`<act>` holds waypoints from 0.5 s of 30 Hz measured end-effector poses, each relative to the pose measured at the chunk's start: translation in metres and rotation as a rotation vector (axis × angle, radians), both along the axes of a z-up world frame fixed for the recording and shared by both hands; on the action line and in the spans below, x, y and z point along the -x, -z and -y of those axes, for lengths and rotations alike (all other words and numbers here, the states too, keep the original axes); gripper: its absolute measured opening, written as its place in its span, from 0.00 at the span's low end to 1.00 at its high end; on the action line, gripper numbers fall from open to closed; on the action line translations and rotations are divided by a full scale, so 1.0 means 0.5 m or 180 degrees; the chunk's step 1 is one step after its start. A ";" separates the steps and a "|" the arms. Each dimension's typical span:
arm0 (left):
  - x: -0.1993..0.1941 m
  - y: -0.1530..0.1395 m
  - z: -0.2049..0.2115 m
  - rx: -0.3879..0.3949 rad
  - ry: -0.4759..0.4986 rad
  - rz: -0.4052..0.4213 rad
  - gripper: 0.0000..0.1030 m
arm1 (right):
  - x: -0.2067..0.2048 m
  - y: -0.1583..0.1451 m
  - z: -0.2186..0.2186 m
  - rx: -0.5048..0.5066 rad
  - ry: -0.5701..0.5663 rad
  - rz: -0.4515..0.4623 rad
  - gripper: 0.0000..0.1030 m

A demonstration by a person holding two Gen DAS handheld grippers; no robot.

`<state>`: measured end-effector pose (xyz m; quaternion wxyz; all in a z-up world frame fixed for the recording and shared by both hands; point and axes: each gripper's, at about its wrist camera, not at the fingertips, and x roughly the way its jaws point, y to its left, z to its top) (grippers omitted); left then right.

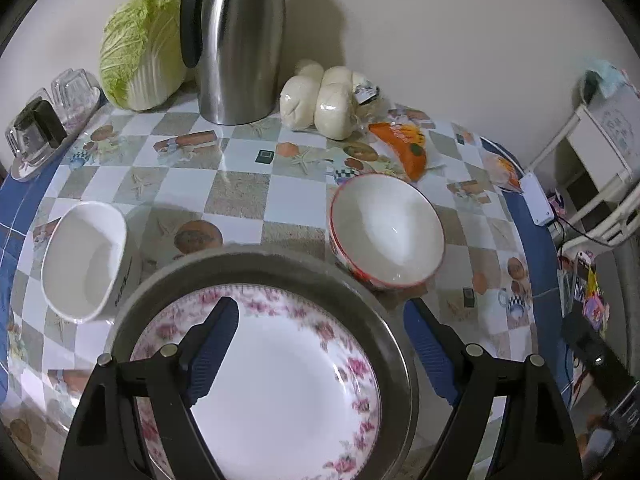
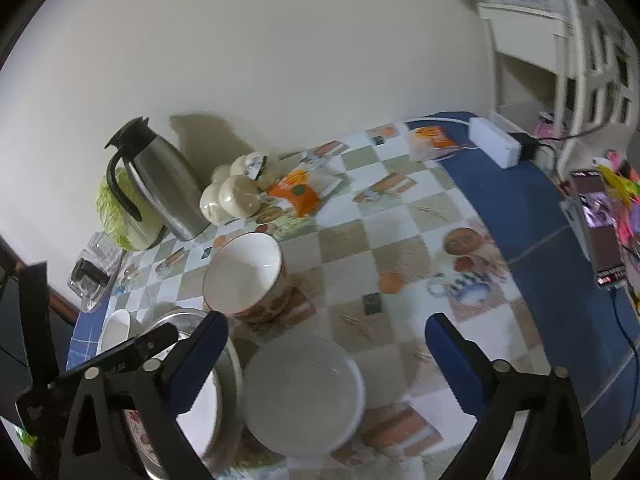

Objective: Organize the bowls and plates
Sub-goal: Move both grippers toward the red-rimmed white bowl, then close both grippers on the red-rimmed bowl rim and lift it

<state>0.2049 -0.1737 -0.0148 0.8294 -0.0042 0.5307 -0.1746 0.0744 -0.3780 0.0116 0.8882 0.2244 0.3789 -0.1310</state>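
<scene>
A floral-rimmed white plate (image 1: 288,380) lies inside a grey metal dish (image 1: 256,268) at the table's near edge. My left gripper (image 1: 320,344) is open just above the plate, holding nothing. A red-rimmed round bowl (image 1: 386,232) sits to the right of the dish and a square white bowl (image 1: 84,260) to the left. In the right wrist view my right gripper (image 2: 326,356) is open above a plain white bowl (image 2: 304,394), holding nothing. The red-patterned bowl (image 2: 246,276) stands beyond it, with the metal dish (image 2: 230,360) and the left gripper's body at the left.
A steel kettle (image 1: 240,44), a cabbage (image 1: 140,48), bagged buns (image 1: 320,100) and an orange packet (image 1: 406,148) stand by the wall. Glass cups on a tray (image 1: 48,120) sit far left. A white power strip (image 2: 494,142) lies at the table's right edge.
</scene>
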 end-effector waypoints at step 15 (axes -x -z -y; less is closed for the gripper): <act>-0.146 0.009 0.054 -0.0094 0.0029 -0.0300 0.72 | -0.216 0.012 -0.027 -0.0189 -0.0272 -0.0624 0.63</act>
